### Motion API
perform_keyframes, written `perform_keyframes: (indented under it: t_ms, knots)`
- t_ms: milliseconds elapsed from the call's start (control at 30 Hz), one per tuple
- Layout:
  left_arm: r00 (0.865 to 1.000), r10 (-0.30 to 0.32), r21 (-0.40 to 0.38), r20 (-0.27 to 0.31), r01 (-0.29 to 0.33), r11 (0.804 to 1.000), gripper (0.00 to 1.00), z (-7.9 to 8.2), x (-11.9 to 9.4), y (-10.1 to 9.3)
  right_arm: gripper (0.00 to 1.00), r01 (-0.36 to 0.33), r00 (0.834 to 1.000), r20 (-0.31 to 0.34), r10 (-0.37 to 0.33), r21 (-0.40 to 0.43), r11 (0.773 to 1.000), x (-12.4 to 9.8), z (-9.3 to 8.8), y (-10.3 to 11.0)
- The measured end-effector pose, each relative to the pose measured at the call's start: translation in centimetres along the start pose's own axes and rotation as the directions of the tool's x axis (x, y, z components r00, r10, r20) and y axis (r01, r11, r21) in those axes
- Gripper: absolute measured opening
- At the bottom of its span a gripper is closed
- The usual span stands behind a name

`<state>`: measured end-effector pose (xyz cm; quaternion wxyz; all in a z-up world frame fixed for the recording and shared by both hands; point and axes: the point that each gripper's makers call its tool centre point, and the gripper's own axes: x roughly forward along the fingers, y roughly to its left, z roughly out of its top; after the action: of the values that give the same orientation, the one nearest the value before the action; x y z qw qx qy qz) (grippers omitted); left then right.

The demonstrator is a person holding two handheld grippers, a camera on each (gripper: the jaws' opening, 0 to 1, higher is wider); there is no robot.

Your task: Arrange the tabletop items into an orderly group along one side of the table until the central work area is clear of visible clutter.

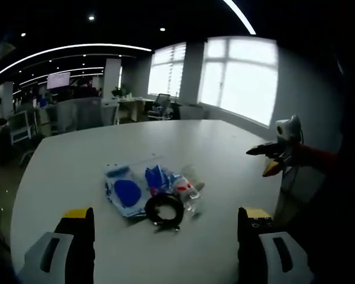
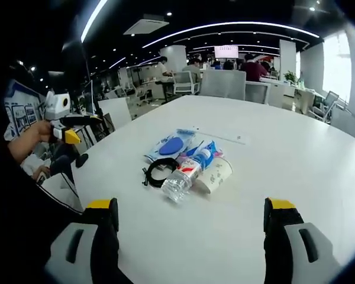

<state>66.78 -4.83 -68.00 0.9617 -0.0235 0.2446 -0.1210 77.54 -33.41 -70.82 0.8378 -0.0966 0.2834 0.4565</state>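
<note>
A small pile of items lies mid-table on the white table (image 1: 89, 154). It holds a flat blue-and-white packet (image 1: 125, 190), a second blue packet (image 1: 157, 176), a clear water bottle (image 1: 186, 192) on its side, a paper cup (image 1: 193, 176) on its side and a black coiled cable (image 1: 164, 210). My left gripper (image 1: 167, 214) is open, short of the pile. The right gripper view has the same packet (image 2: 171, 145), cable (image 2: 158, 172), bottle (image 2: 186, 171) and cup (image 2: 218, 173). My right gripper (image 2: 191, 206) is open, also short of them, and holds nothing.
The table (image 2: 296, 154) has bare surface all round the pile. A thin pale strip (image 2: 216, 135) lies just beyond the packets. Each gripper appears in the other's view, off the table edge: right gripper (image 1: 272, 157), left gripper (image 2: 71, 129). Office chairs (image 2: 222, 83), desks and windows stand behind.
</note>
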Motion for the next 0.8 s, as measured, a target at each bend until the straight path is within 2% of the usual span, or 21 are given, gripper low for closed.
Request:
perform_keyframes:
  t_ms: [800]
  knots:
    - [1.000, 0.001, 0.008, 0.017, -0.002, 1.000, 0.99, 0.55, 0.24, 0.28, 0.99, 0.011, 1.000, -0.007, -0.011, -0.002, 1.000, -0.36, -0.11, -0.03]
